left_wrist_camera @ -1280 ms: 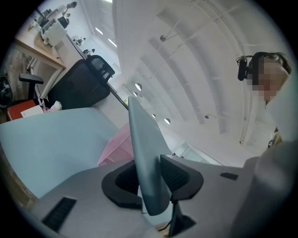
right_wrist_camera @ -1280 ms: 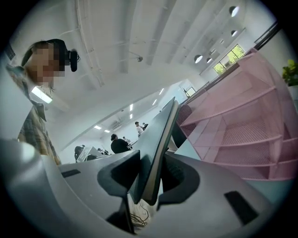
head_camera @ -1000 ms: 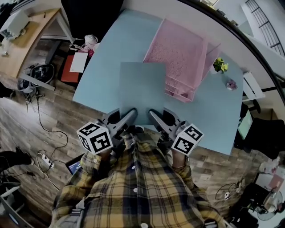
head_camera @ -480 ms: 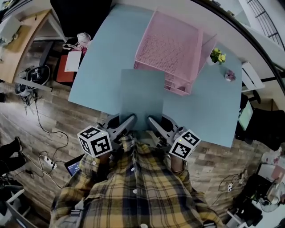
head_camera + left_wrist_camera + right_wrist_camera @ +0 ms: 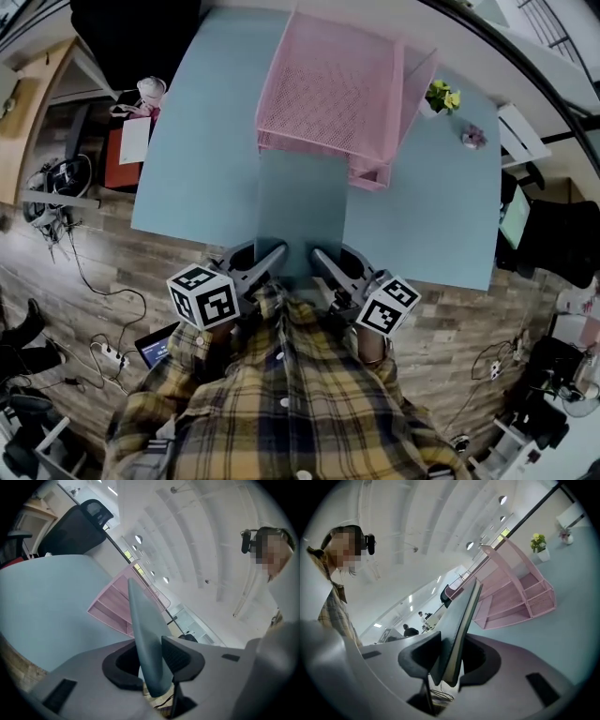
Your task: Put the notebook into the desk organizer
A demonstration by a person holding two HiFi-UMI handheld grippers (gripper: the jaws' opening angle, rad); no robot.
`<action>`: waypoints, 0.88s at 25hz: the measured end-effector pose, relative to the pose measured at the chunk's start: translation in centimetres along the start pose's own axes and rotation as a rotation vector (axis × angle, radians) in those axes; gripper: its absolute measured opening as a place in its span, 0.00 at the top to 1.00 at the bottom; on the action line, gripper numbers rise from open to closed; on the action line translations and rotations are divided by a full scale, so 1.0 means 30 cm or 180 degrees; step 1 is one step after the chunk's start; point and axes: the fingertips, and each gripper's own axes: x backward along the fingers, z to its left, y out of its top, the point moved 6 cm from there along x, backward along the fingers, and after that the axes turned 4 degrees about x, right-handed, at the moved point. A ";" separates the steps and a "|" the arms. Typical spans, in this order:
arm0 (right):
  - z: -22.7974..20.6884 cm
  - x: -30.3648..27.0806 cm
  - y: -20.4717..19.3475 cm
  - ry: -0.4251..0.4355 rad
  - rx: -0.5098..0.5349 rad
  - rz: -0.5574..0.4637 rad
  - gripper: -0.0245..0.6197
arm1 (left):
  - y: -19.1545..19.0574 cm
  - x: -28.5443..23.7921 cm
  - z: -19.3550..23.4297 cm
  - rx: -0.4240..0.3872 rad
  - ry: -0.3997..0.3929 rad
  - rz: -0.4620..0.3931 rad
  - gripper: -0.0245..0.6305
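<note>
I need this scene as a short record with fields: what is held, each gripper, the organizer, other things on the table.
held: teal notebook
left gripper: shut on the notebook's near edge
right gripper: shut on the same edge
organizer: pink mesh, on the table, just beyond the notebook
notebook's far edge: at the organizer's front; whether it has entered cannot be told
also on table: small potted plant

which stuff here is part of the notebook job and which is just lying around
Job: flat grey-blue notebook, pink wire-mesh desk organizer, left tool and right tool gripping the notebook.
Lying about: small yellow-flowered potted plant, tiny pink-flowered plant.
</note>
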 end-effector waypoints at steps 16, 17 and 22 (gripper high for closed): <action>-0.109 -0.046 0.070 -0.0291 -0.0119 -0.0226 0.79 | 0.113 -0.153 0.055 -0.0095 -0.0155 0.0262 0.78; -0.117 -0.054 0.075 -0.0300 -0.0129 -0.0230 0.79 | 0.122 -0.161 0.061 -0.0096 -0.0156 0.0269 0.78; -0.154 -0.086 0.092 -0.0323 -0.0150 -0.0248 0.79 | 0.157 -0.193 0.088 -0.0091 -0.0153 0.0278 0.78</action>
